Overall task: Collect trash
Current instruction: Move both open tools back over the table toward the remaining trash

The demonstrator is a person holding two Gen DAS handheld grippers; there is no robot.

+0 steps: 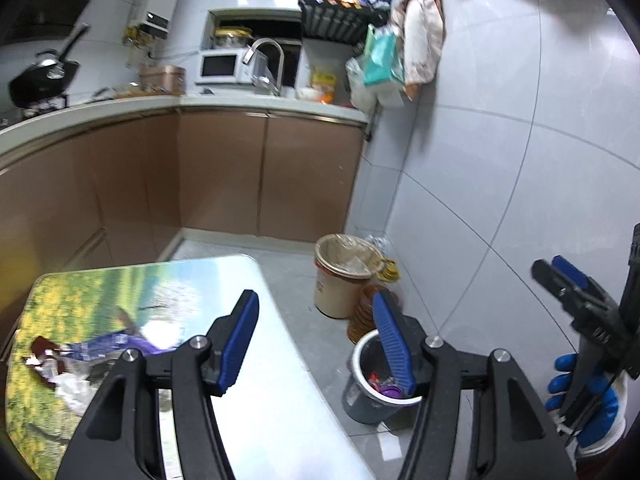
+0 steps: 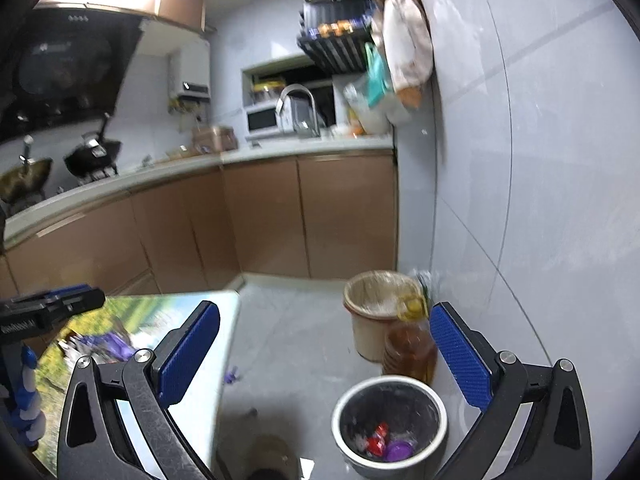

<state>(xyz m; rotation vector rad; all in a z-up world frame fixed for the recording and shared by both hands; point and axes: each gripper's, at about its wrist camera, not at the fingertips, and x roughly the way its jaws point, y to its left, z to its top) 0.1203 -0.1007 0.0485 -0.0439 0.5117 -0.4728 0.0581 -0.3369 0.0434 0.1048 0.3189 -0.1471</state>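
Kitchen, brown cabinets [image 2: 280,216] under a white counter [image 1: 240,101], grey tiled wall on the right. Small table [image 1: 248,360] with a flower-field print top stands near the floor bins. On its left part lie crumpled wrappers [image 1: 76,380], white and purple, blurred. Beige lined bucket [image 2: 376,312] by the wall, oil bottle [image 2: 408,344] just beside it. Grey trash bin [image 2: 390,424] on the floor right of the table; red and purple trash [image 2: 386,444] inside. Left gripper [image 1: 320,344] over the table edge, jaws spread wide, nothing between. Right gripper [image 2: 324,356] above the bin, jaws wide apart, empty. Blue-gloved right hand [image 1: 584,396] holds its handle.
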